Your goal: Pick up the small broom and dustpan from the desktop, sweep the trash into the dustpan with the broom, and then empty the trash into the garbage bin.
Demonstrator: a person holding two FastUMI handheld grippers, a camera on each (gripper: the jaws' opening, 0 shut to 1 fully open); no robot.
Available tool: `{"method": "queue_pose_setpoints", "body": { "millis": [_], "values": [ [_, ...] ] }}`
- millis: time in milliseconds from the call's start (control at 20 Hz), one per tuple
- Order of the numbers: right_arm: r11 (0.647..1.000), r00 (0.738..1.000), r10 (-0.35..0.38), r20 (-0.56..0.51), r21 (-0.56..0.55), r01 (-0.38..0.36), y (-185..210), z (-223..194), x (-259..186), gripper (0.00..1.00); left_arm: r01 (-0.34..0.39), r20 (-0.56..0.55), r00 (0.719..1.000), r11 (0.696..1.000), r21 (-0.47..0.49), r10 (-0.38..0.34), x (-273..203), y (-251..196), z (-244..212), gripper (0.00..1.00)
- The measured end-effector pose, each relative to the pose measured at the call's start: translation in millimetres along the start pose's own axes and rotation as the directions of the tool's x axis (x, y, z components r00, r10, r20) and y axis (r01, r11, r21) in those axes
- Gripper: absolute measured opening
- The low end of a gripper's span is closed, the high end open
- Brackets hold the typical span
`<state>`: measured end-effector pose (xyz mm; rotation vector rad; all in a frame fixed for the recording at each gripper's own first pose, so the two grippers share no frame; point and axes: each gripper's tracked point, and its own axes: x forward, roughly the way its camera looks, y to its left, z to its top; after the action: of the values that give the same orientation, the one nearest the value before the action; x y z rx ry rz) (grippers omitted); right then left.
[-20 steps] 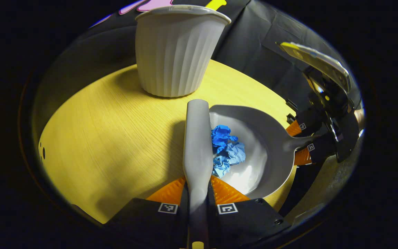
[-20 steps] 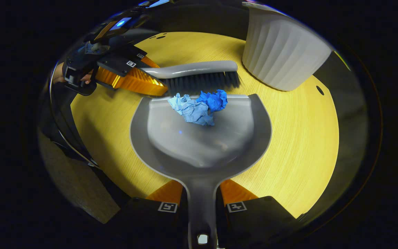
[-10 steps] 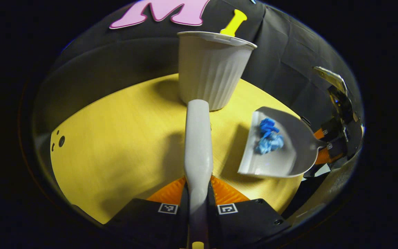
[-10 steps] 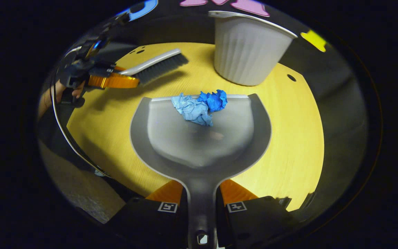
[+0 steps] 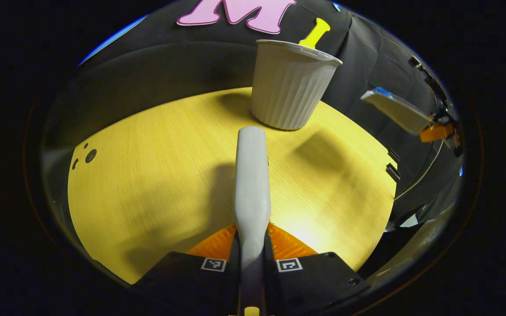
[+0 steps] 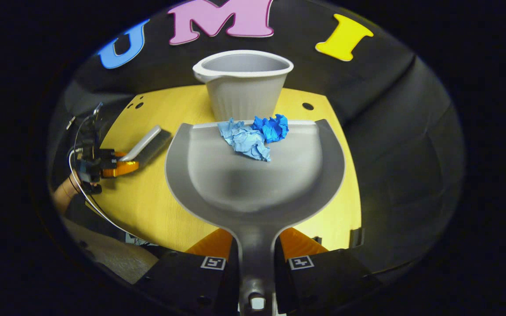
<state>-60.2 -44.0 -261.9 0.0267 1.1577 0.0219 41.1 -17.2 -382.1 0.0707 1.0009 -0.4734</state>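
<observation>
Right gripper (image 6: 256, 259) is clamped on the dustpan (image 6: 253, 184) handle, both orange fingers pressed against it. The pan is lifted off the yellow desktop (image 6: 156, 206). Its long axis runs from the handle straight ahead toward the garbage bin (image 6: 244, 83), which stands directly beyond the pan's front lip. In the right gripper view the lip overlaps the bin's lower wall, but whether the lip is already above the rim or just short of it is hard to judge through the fisheye. The bin is upright, mouth open, near the far edge of the desktop; what shows of its inside looks empty.

The trash (image 6: 253, 136), two crumpled blue paper wads touching each other, sits in the pan right at the front lip, the end nearest the bin. Probably little tilt is needed to tip it out; the risk is that it slides off early, short of the bin.

Left gripper (image 5: 252, 245) is closed on the small broom (image 5: 252, 175) handle and held over the desktop well left of the pan, with the broom pointing toward the bin but clear of the dump path. In the left gripper view the raised dustpan (image 5: 395, 112) shows off to the right, higher than the bin's (image 5: 290, 90) rim from that angle.

Step in hand, as I judge it: carrying the pan to the bin, right hand nearer; emptying not yet done.
</observation>
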Motion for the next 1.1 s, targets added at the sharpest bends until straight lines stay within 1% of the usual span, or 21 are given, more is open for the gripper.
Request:
{"method": "queue_pose_setpoints", "body": {
  "millis": [200,350,450,550,600,650,700,750,800,900,950,1100],
  "values": [
    [0.999,0.998,-0.026,0.065,0.025,0.025,-25,48,-22,0.37,-0.003,0.004,1.0,1.0,-0.006,0.003,-1,10,-14,0.27],
    [0.998,0.995,-0.065,0.071,-0.003,0.065,-45,84,-29,0.37,-0.005,0.011,1.0,1.0,-0.015,0.005,0,13,-19,0.27],
    [0.998,0.996,-0.059,0.064,-0.013,0.06,-51,105,-25,0.36,-0.003,0.013,1.0,1.0,-0.016,0.003,0,15,-22,0.27],
    [0.999,0.998,-0.046,0.05,-0.003,0.047,-56,130,-10,0.37,-0.006,0.017,1.0,1.0,-0.017,0.006,-1,16,-23,0.27],
    [0.998,0.997,-0.057,0.042,-0.008,0.058,-60,140,-2,0.37,-0.008,0.019,1.0,1.0,-0.022,0.009,-1,16,-22,0.27],
    [0.997,0.997,-0.076,0.027,-0.028,0.077,-67,149,5,0.37,-0.009,0.022,1.0,1.0,-0.028,0.01,-2,17,-23,0.27],
    [0.994,0.995,-0.096,0.014,-0.052,0.096,-72,157,12,0.37,-0.011,0.025,1.0,0.999,-0.034,0.012,-4,18,-25,0.3],
    [0.991,0.993,-0.114,0.0,-0.076,0.114,-76,165,16,0.37,-0.011,0.026,1.0,0.999,-0.042,0.012,-4,18,-25,0.27],
    [0.985,0.991,-0.133,-0.011,-0.112,0.131,-78,172,21,0.37,-0.01,0.027,1.0,0.999,-0.051,0.011,-5,18,-26,0.27],
    [0.964,0.983,-0.184,-0.021,-0.197,0.177,-83,187,27,0.37,-0.01,0.026,1.0,0.998,-0.064,0.012,-5,17,-29,0.27],
    [0.952,0.979,-0.2,-0.025,-0.24,0.188,-84,194,29,0.36,-0.01,0.023,1.0,0.998,-0.066,0.012,-4,17,-30,0.27],
    [0.931,0.977,-0.201,-0.07,-0.323,0.168,-73,206,36,0.37,-0.009,0.016,1.0,0.997,-0.071,0.01,-2,16,-34,0.27]
  ]
}}
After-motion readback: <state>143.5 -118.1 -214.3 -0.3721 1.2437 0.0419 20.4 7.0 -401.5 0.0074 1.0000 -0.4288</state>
